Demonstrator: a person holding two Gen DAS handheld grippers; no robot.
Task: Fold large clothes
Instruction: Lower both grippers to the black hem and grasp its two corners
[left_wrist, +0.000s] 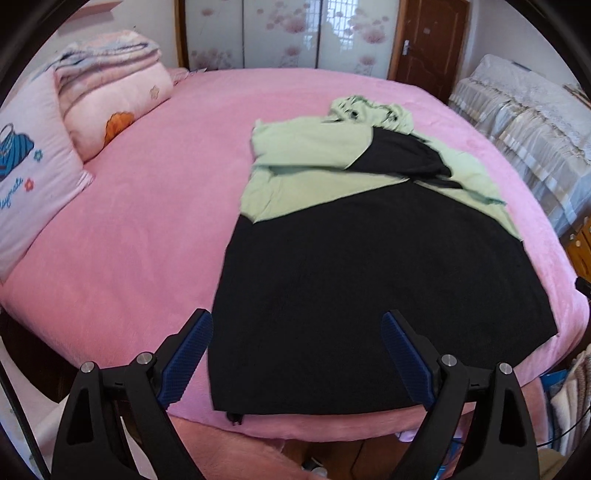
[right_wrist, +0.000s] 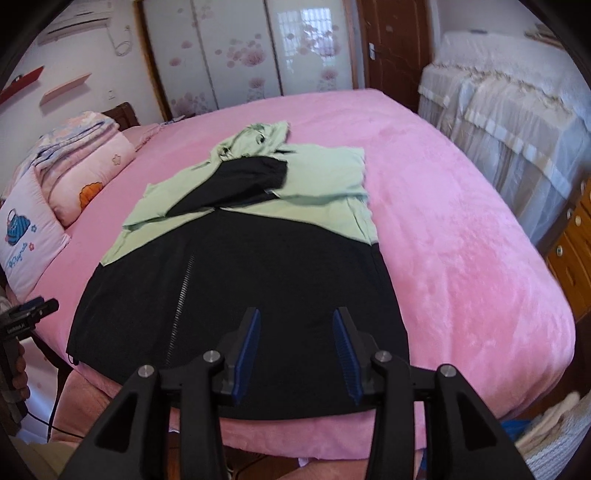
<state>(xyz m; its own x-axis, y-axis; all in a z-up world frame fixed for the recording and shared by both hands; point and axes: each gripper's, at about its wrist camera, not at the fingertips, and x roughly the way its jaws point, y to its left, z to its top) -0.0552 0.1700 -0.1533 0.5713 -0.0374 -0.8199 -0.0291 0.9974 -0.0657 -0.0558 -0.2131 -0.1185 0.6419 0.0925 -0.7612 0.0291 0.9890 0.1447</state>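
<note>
Both hand-held grippers hang over the near hem of the hoodie (right_wrist: 236, 288), I think to pick up its 2 bottom corners for the next fold. On the left hand-held gripper (left_wrist: 295, 354) the blue pads stand wide apart above the black cloth and hold nothing. On the right hand-held gripper (right_wrist: 295, 354) the pads are about half spread, also empty, and I cannot tell if they touch the fabric.

Farther away, the hoodie lies flat on the pink bed (right_wrist: 461, 258). Its 2 sleeves (right_wrist: 236, 188) are crossed over the green chest, surely to make it narrow. Beyond them lies the hood (right_wrist: 255, 142), and pillows (left_wrist: 110, 107) rest at the left.
</note>
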